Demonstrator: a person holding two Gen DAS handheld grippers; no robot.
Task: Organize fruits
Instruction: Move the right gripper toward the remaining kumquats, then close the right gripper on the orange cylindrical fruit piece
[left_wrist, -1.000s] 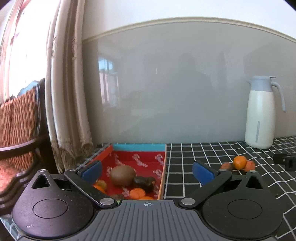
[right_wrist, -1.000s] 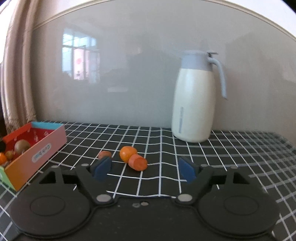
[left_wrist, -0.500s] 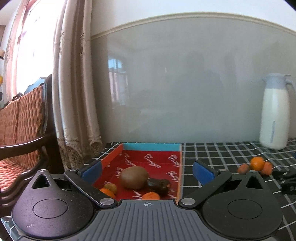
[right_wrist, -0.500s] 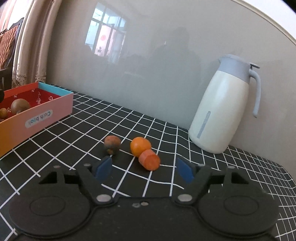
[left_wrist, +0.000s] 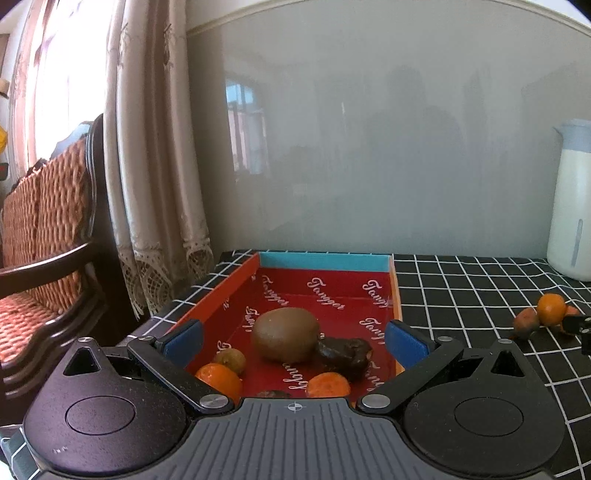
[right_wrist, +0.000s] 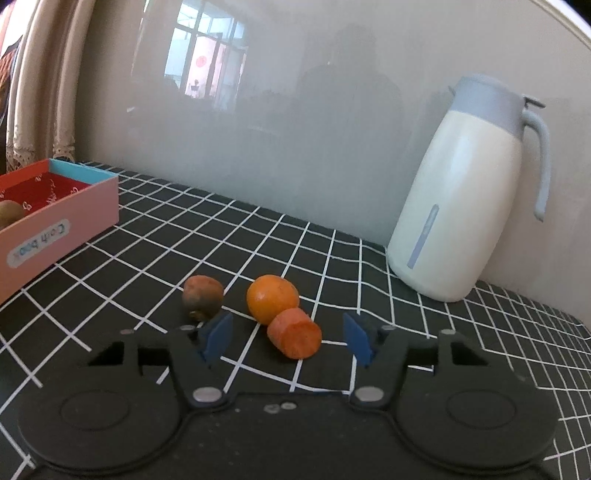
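Two grippers are in play. Right gripper (right_wrist: 286, 341): jaws apart but closing, with the carrot piece (right_wrist: 294, 333) lying between and just ahead of the blue pads (right_wrist: 218, 338), not yet touched. Left gripper (left_wrist: 293, 338): jaws wide apart and empty, poised above the near end of the box (left_wrist: 325, 261).

Loose items: the carrot piece touches the orange (right_wrist: 272, 298); a brown fruit (right_wrist: 202, 297) sits just beside, to the left and apart from both. All three look small and light. The carrot piece is probably firm and stiff, a short cylinder likely to roll on its curved side; a hold across the curved flanks, the cut face left free, seems soundest. The orange's smooth round skin may slip; the pads should meet at its widest girth. With the carrot piece against the orange, a closing pad could nudge the orange away.

Already in the box: a kiwi (left_wrist: 285, 335), a dark wrinkled fruit (left_wrist: 343, 354), further small oranges and a small greenish fruit.

Surface: a black cloth (right_wrist: 258, 243) with a white grid, flat, offering little to stop a rolling fruit. A jug (right_wrist: 465, 199) stands well apart at the back right, against a glossy grey wall panel (right_wrist: 295, 110). Left of the table, a curtain (left_wrist: 155, 155) and a wicker chair (left_wrist: 44, 229).
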